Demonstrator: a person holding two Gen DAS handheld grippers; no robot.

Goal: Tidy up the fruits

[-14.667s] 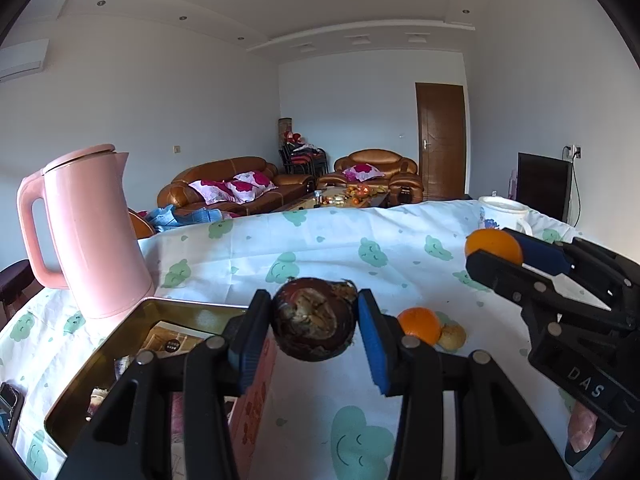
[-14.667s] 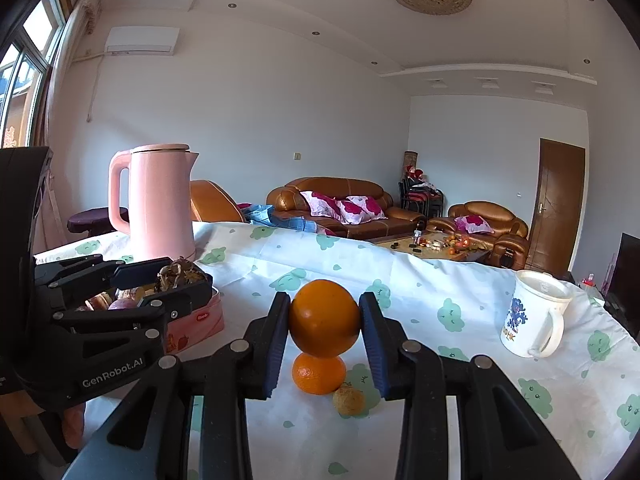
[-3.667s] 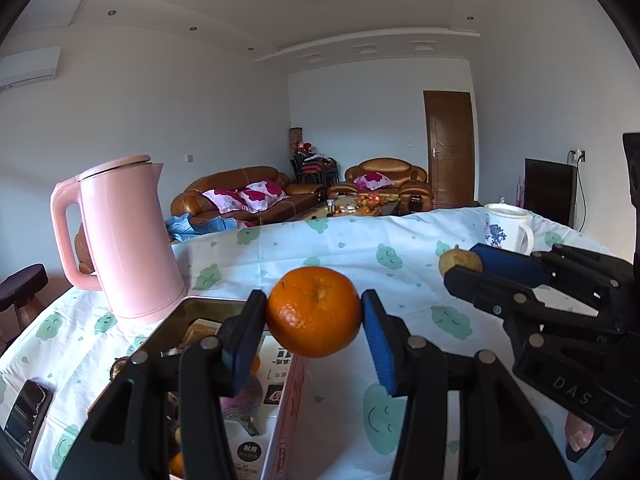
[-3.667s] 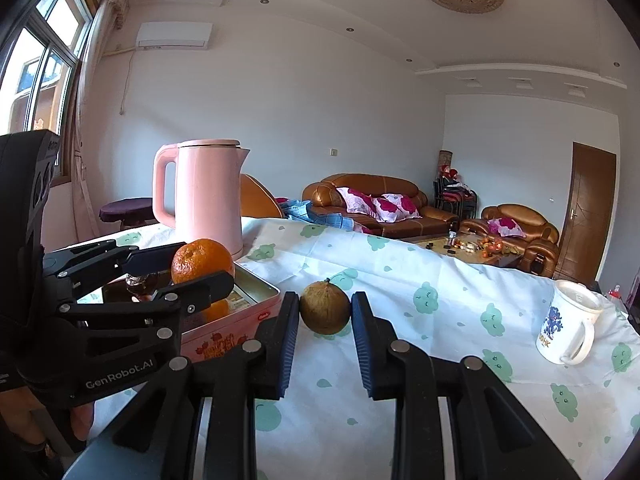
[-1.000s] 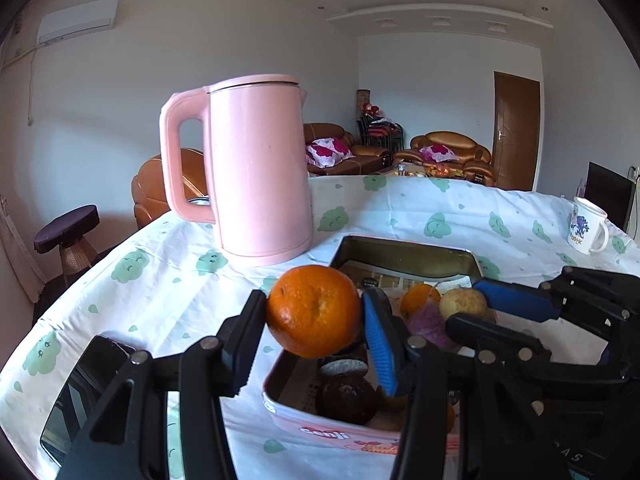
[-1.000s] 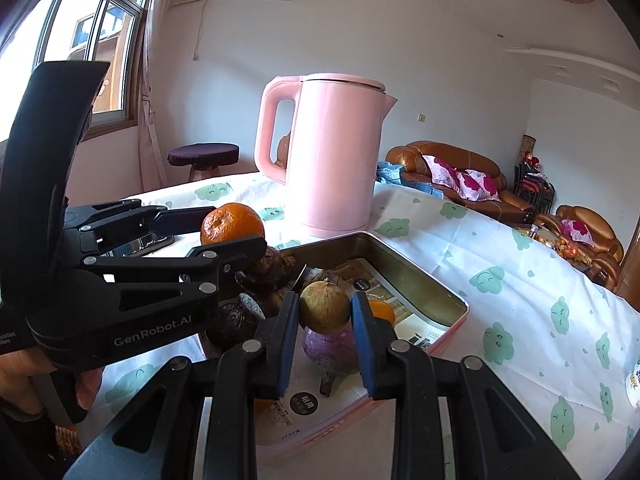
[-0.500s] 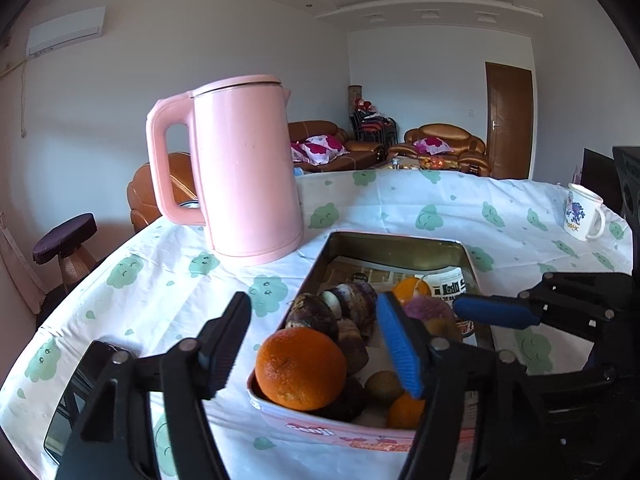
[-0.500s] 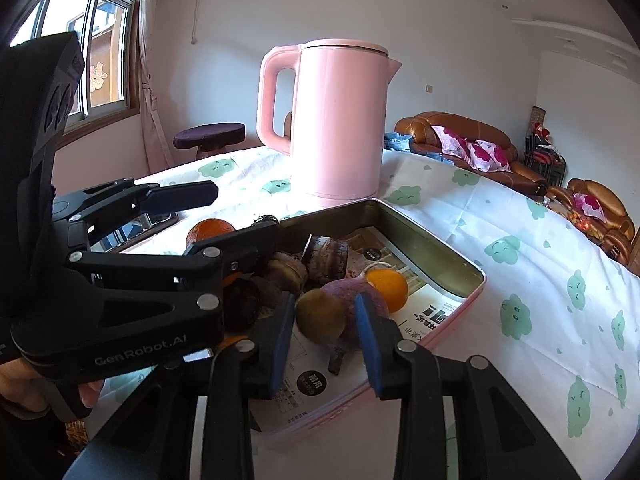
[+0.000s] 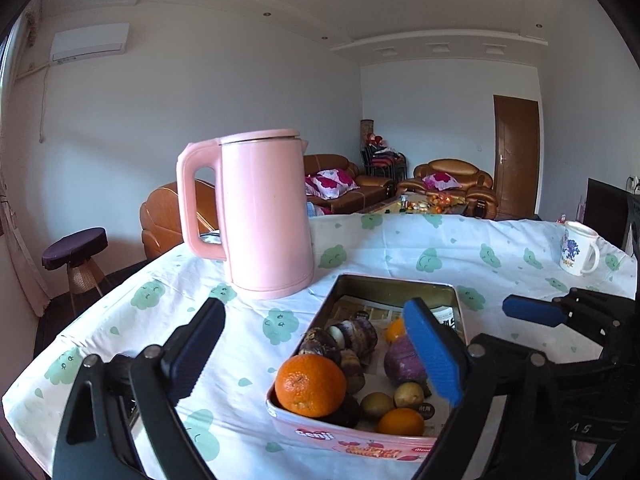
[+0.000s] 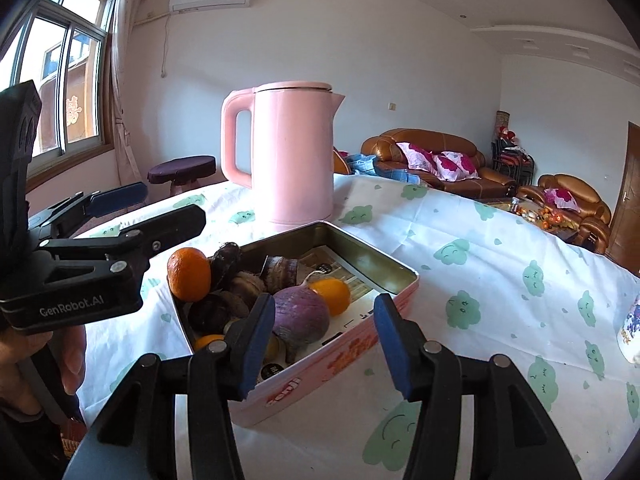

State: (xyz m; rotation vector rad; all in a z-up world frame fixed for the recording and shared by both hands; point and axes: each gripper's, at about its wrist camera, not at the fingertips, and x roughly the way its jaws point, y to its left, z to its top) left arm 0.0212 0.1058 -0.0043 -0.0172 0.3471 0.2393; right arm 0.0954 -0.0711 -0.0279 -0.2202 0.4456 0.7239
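Pink tin (image 9: 362, 445) sits just ahead of both our grippers, packed with fruit. Our left gripper (image 9: 316, 354) has just been opening and now gapes wide, gripping nothing; the orange (image 9: 310, 385) lies in the tin below it. Our right gripper (image 10: 326, 344) has likewise been parting and is empty, the purple fruit (image 10: 301, 316) just beyond it.

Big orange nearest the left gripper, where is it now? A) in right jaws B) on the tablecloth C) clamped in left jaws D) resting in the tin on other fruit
D: the big orange sits atop other fruit at the tin's near corner, clear of both open grippers.
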